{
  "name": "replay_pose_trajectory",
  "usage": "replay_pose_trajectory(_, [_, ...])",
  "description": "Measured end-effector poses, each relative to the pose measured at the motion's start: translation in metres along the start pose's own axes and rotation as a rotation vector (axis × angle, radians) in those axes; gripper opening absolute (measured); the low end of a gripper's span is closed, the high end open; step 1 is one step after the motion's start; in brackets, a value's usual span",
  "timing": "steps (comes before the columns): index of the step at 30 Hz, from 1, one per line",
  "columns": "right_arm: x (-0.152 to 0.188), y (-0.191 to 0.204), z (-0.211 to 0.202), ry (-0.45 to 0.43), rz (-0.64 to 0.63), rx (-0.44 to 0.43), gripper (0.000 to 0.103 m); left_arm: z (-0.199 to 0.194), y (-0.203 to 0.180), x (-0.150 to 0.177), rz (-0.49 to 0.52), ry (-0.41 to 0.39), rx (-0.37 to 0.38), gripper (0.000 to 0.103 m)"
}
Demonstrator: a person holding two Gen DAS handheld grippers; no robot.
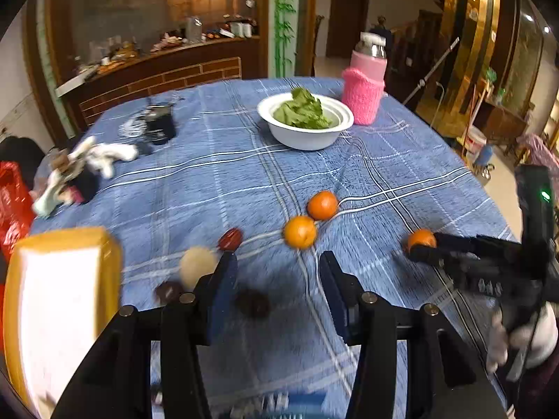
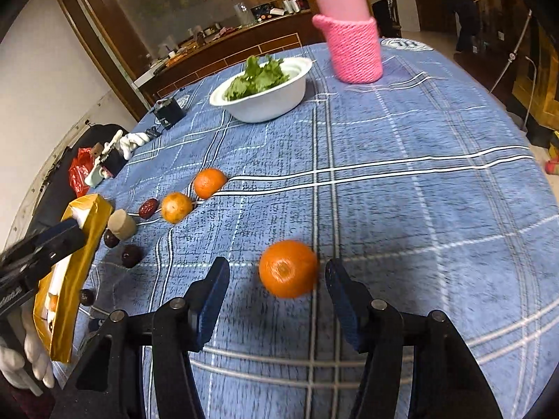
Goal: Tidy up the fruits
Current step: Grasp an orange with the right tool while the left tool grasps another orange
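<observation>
Right wrist view: my right gripper sits at the lower centre of the frame, jaws spread, with one orange lying between them on the blue plaid surface; the pads do not press it. Two more oranges lie at centre left, beside a red date. A yellow box stands at the left edge, dark fruits just beside it. Left wrist view: my left gripper is at lower centre, jaws apart and holding nothing, a dark fruit on the cloth between them. A white bowl of greens sits at upper centre.
</observation>
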State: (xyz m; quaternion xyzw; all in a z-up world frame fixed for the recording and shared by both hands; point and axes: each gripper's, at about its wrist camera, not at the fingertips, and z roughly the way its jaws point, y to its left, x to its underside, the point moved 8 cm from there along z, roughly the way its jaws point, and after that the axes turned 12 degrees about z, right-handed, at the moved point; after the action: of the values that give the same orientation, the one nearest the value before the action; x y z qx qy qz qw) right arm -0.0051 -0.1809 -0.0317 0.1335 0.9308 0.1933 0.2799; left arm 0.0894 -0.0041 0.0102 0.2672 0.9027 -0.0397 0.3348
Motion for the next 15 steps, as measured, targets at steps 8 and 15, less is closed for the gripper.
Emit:
replay_pose_trajectory(8, [0.001,0.0,0.012,-0.009,-0.019,-0.022,0.062,0.078,-0.012,-0.013,0.025,0.107,0.049,0.048])
replay_pose_trajectory(15, [0.001,0.004,0.012,-0.046,-0.076,0.02,0.042,0.095,-0.02,-0.01,0.03,0.117,0.047,0.031])
